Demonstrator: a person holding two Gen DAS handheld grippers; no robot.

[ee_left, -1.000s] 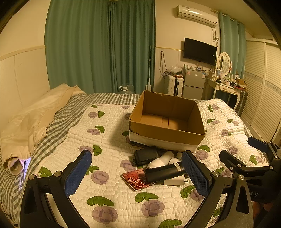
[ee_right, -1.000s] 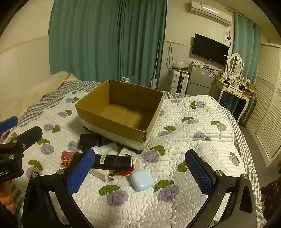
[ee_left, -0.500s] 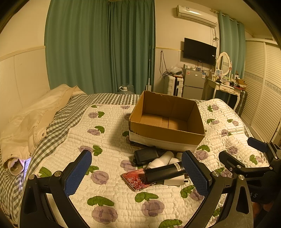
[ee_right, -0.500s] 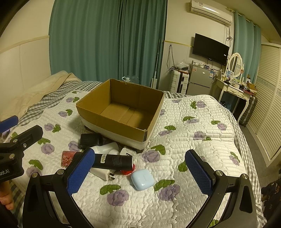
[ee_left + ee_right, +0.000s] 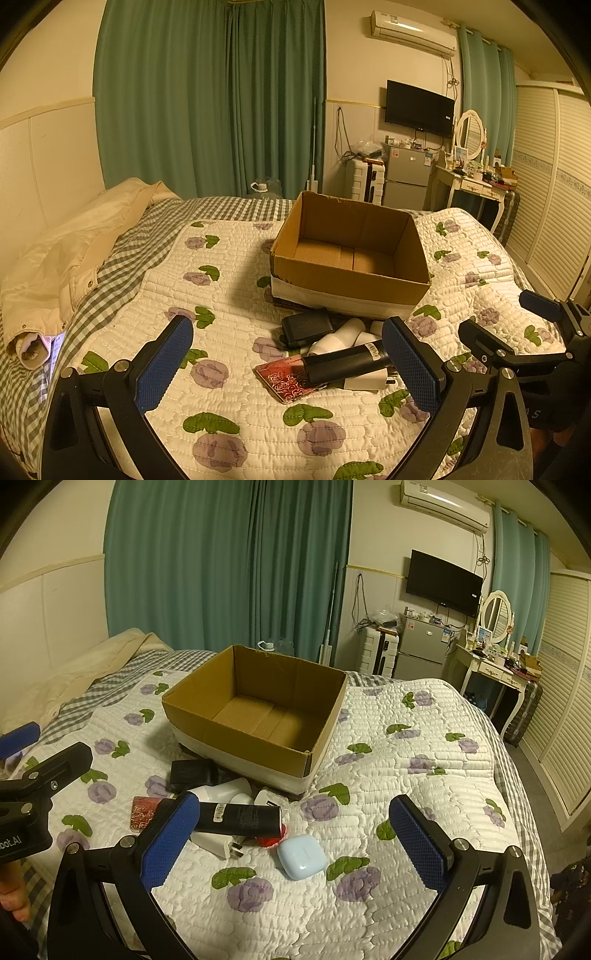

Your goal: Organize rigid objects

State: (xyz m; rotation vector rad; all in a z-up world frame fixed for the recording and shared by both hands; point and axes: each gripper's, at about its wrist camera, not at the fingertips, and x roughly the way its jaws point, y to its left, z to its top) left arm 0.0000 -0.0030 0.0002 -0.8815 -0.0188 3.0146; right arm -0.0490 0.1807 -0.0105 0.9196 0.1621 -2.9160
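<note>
An empty cardboard box (image 5: 351,284) (image 5: 240,734) stands on the quilted bed. In front of it lies a small heap: a black tube (image 5: 343,363) (image 5: 240,818), a red patterned card (image 5: 286,382) (image 5: 142,812), a black pouch (image 5: 306,326) (image 5: 190,770), white chargers (image 5: 340,338) (image 5: 218,843), a red object (image 5: 269,840) and a pale blue earbud case (image 5: 302,856). My left gripper (image 5: 288,365) hovers open just short of the heap. My right gripper (image 5: 293,849) is open too, above the blue case. Each gripper shows at the edge of the other's view.
A cream jacket (image 5: 62,258) lies on the checked sheet at the bed's left side. Green curtains (image 5: 207,96), a small fridge (image 5: 406,181), a dressing table (image 5: 472,184) and shuttered wardrobe doors (image 5: 546,184) stand beyond the bed. A person's fingers (image 5: 13,901) show at the lower left.
The right wrist view has edged slightly forward, so the box and heap sit a little lower and nearer. The left gripper has barely moved.
</note>
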